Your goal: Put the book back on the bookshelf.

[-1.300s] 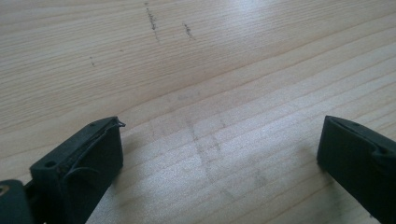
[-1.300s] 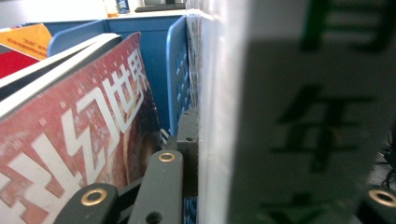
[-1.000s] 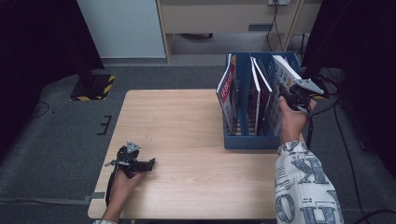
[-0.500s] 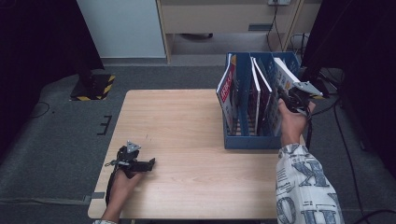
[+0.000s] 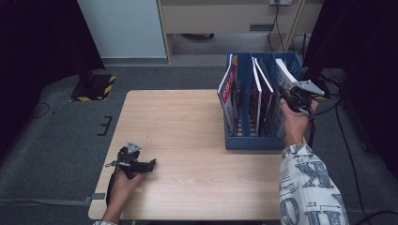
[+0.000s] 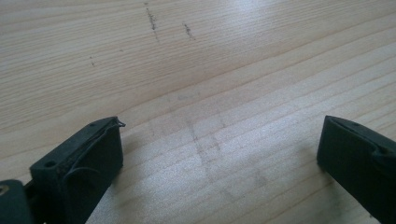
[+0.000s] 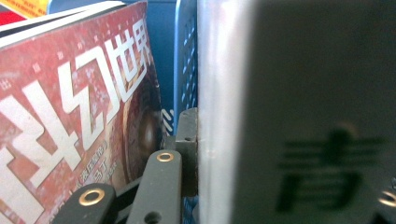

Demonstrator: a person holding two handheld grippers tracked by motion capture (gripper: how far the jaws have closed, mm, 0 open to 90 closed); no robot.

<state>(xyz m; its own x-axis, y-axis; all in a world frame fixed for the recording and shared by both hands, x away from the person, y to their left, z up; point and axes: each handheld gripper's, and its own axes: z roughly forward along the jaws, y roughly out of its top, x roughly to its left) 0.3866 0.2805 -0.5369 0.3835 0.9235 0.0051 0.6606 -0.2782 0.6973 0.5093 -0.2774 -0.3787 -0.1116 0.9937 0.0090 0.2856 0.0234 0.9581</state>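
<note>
So there's a light wood table (image 5: 187,126) on grey carpet, and most of it is bare. At its far right corner sits a blue file rack (image 5: 256,140) with a few slots, magazines standing on edge in them. The one in the leftmost slot has a red cover (image 5: 228,89) and leans left; a couple more stand in the middle slots.

The rightmost magazine (image 5: 283,72) is the one being worked on. It's tilted in the right-hand slot, and the right gripper (image 5: 287,96) is up against its upper edge. In the right gripper view the jaw pad sits flat against a pale, blurry cover (image 7: 299,112), with a red magazine (image 7: 79,107) with big white characters just to the left, so the jaws look narrow and clamped on that rightmost magazine. The second jaw is hidden behind the cover.

The left gripper (image 5: 149,165) lies low at the near left of the table, well apart from the rack. In its own view the jaws are spread wide over bare wood (image 6: 210,93), nothing between them.
</note>
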